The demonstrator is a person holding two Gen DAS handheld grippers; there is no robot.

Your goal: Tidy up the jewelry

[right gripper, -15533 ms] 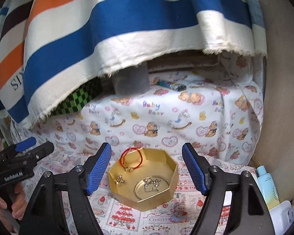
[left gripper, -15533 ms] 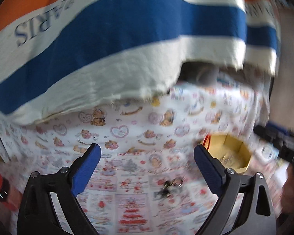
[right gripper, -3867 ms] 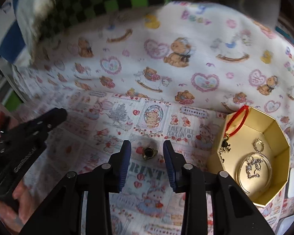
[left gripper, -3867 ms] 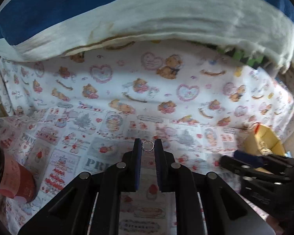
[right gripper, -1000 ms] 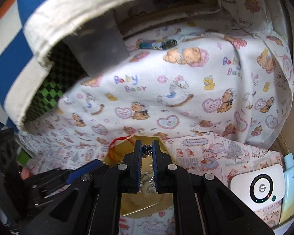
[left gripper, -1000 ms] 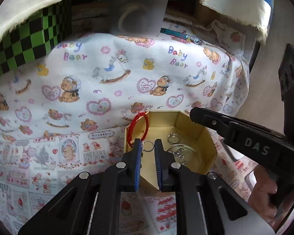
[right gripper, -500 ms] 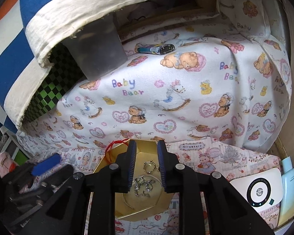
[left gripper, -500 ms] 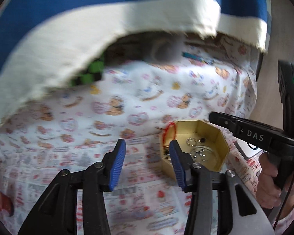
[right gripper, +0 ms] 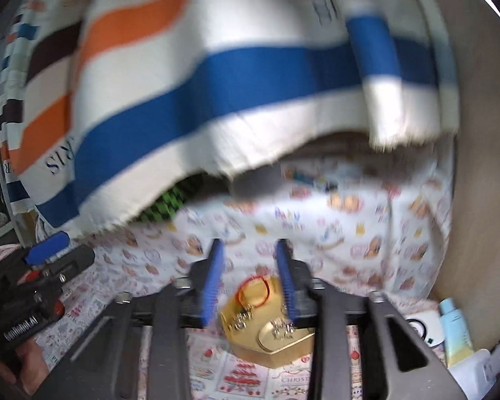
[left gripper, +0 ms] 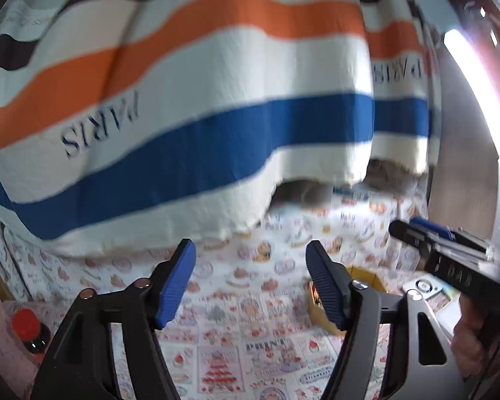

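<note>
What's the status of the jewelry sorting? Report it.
Done: the gold octagonal box holds a red cord bracelet and small silver pieces. In hand: nothing; the left gripper and right gripper are open and empty. Left: no loose jewelry shows on the printed cloth, though both views are blurred.

Both views are bright but motion-blurred, with fisheye bending and dark corners; a light strip (left gripper: pixel 473 76) glares at upper right.
</note>
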